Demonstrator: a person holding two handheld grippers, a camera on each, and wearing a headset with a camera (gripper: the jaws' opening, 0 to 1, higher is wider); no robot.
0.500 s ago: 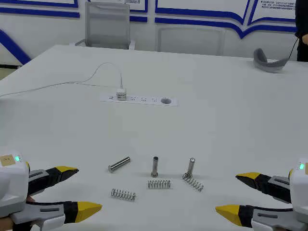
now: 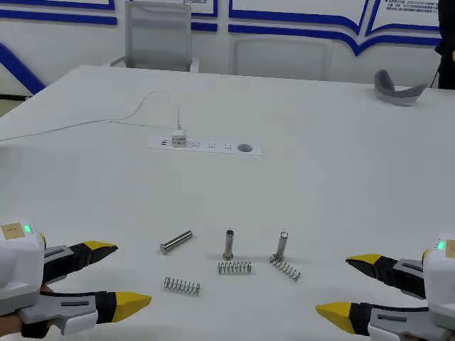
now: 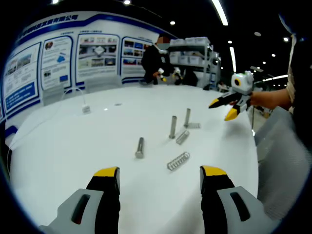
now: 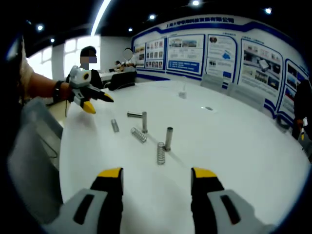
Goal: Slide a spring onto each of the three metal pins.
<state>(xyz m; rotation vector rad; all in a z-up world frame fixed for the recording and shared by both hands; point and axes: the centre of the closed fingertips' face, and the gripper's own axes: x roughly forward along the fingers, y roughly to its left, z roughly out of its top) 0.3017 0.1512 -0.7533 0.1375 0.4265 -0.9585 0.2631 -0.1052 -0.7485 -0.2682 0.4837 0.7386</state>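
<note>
On the white worktop (image 2: 341, 177), 3 metal pins sit in a row near the person, with 3 springs lying loose just in front of them, none of them on a pin. The left pin (image 2: 176, 241) lies on its side at an angle, and the left spring (image 2: 182, 286) lies apart from it, nearer the person. The middle pin (image 2: 229, 244) stands upright on its head, and the middle spring (image 2: 234, 268) lies flat just beside its base. The right pin (image 2: 281, 246) also stands, leaning slightly, and the right spring (image 2: 285, 268) lies at a slant touching its base. The left claw (image 2: 131, 275) hovers at the lower left, released, its yellow-tipped jaws spread wide and holding nothing, well apart from the left spring. The right claw (image 2: 333, 284) hovers at the lower right, likewise released and empty, its tips pointing toward the right spring from a short way off. Farther back lies a white power strip (image 2: 206, 147) with a white plug (image 2: 178, 138) and a thin cable (image 2: 85, 126) trailing left.
</note>
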